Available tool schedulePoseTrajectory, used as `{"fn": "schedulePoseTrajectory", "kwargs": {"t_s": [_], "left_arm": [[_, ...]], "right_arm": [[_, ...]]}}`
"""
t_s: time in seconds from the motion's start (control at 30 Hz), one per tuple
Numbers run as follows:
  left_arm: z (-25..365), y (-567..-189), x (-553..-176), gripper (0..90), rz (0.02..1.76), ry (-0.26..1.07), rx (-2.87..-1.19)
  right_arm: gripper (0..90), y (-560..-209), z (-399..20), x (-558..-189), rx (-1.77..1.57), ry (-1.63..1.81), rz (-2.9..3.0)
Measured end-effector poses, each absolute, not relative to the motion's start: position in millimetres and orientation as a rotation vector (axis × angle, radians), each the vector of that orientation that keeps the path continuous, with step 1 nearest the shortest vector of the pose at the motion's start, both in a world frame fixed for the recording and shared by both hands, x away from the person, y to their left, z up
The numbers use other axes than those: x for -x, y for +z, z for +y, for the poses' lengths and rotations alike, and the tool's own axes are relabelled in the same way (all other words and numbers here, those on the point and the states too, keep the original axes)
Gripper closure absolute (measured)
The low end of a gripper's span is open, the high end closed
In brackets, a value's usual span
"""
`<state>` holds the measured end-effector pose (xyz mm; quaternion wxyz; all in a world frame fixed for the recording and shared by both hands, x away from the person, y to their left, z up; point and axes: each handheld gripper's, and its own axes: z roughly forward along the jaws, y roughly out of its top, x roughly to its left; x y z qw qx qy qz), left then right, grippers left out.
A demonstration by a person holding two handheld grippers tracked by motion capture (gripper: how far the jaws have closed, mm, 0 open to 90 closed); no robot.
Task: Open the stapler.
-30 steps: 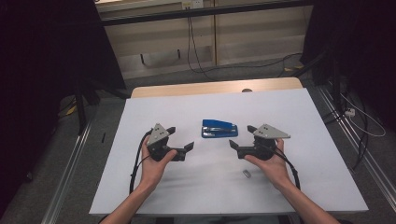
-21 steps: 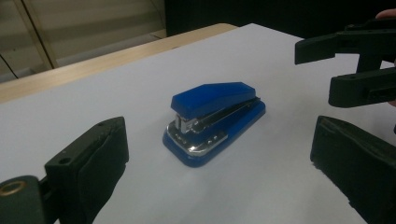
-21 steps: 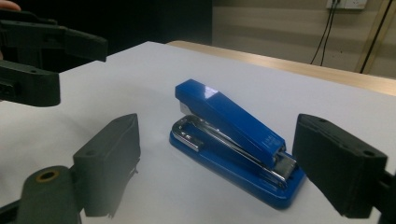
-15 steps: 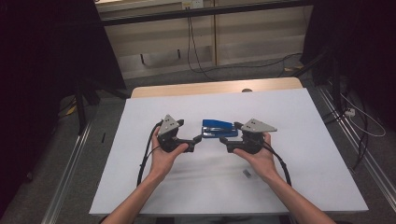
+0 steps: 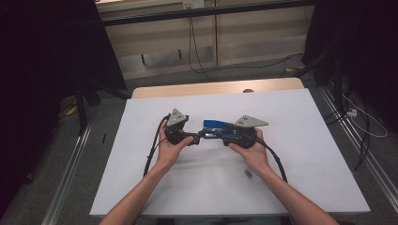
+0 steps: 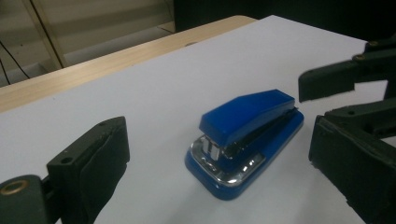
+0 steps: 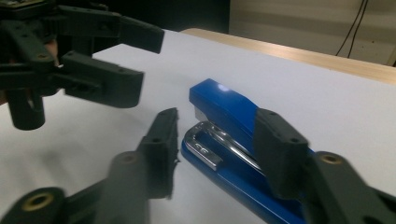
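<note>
The small glossy blue plastic stapler [image 6: 244, 140] with its chrome nose looks rigid, dense and slippery, best pinched across its long flat sides, and the spread right gripper [image 7: 219, 154] straddles its rear while the left gripper [image 6: 224, 158] gapes wide just off its nose.

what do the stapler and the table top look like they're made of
The stapler has a glossy blue shell, likely plastic: smooth with a soft highlight on the top. Its front plate and inner track look like polished metal, chrome-bright and mirror-like. The table is covered by a matte white surface, laminate or a sheet, I can't tell which; the bare far edge looks like light wood or wood-grain veneer.
</note>
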<state>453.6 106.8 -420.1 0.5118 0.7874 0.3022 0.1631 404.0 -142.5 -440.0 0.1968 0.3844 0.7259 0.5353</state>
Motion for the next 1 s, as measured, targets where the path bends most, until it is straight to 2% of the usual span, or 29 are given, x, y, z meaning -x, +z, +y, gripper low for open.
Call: {"fn": "schedulePoseTrajectory", "kwargs": {"t_s": [0.27, 0.37, 0.6, 0.67, 0.77, 0.87, 1.0], "left_arm": [[105.0, -429.6, -459.4, 5.8, 0.733, 0.377, -1.915], [106.2, -430.8, -459.0, 4.5, 0.735, 0.364, -1.940], [108.6, -432.5, -459.7, 5.1, 0.747, 0.387, -1.965], [110.6, -434.6, -460.1, 9.2, 0.758, 0.378, -1.979], [114.4, -435.3, -461.9, 22.6, 0.794, 0.356, -1.973], [115.9, -436.5, -462.8, 32.3, 0.813, 0.352, -1.948], [112.3, -440.3, -462.3, 47.9, 0.802, 0.331, -1.985]], "right_arm": [[76.4, -444.1, -142.3, -407.3, -1.046, 1.473, 2.077], [88.3, -442.7, -144.3, -407.0, -1.039, 1.487, 2.080], [90.0, -447.1, -143.2, -407.8, -1.019, 1.462, 2.115], [90.0, -447.9, -141.8, -407.7, -1.012, 1.457, 2.122], [90.0, -448.8, -140.4, -407.8, -0.998, 1.444, 2.133], [90.0, -449.6, -139.9, -408.4, -0.997, 1.437, 2.139], [90.0, -453.0, -139.7, -410.8, -0.993, 1.411, 2.147]]}}
